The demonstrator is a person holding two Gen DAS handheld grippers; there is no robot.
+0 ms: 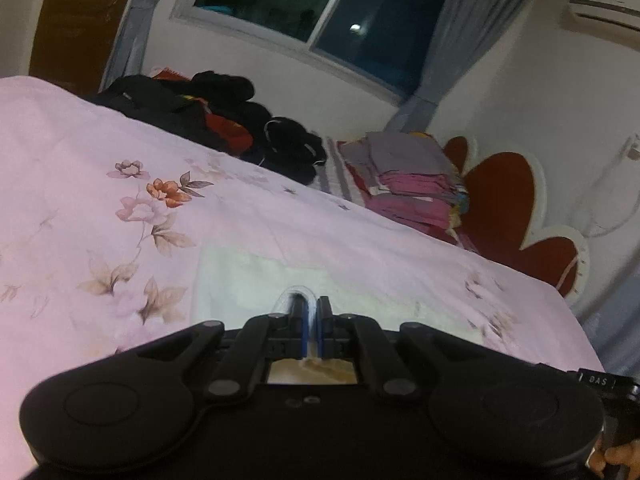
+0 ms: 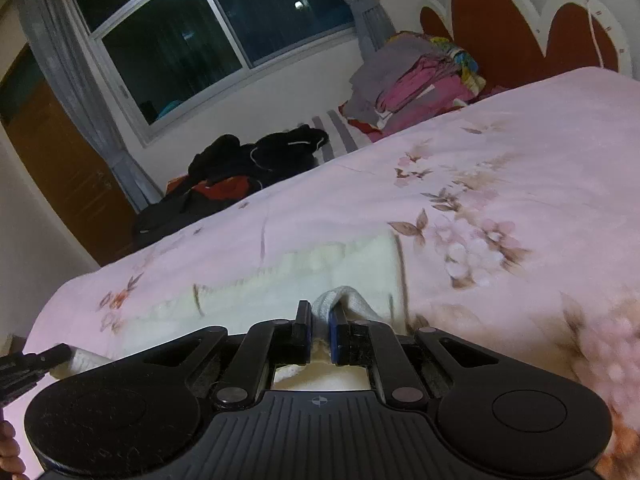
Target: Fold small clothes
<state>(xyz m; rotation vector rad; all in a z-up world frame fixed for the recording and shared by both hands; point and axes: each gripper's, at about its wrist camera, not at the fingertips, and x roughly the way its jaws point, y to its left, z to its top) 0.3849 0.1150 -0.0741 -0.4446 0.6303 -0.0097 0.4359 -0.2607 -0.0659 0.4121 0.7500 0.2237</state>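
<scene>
Cream knit garment (image 1: pixel 256 280) lies spread on the pink floral bedspread (image 1: pixel 80 152), near the edge closest to both cameras. Left gripper (image 1: pixel 311 304) is clenched on a fold of it — white fabric loops up around the left finger, and the blue pads sit nearly together. Right gripper (image 2: pixel 319 314) is likewise clamped on the garment (image 2: pixel 320 264); a bunched grey-white lump of knit pokes up between its fingers. In the right view the cloth stretches away to the left, where the tip of the other gripper shows at the frame edge.

Far side of the bed: a heap of black and red clothes (image 1: pixel 208 116) below the window (image 1: pixel 320 4), and a folded stack (image 1: pixel 412 180) — grey on top, pink beneath — just beside the red headboard (image 1: pixel 500 200). Both views are slightly blurred.
</scene>
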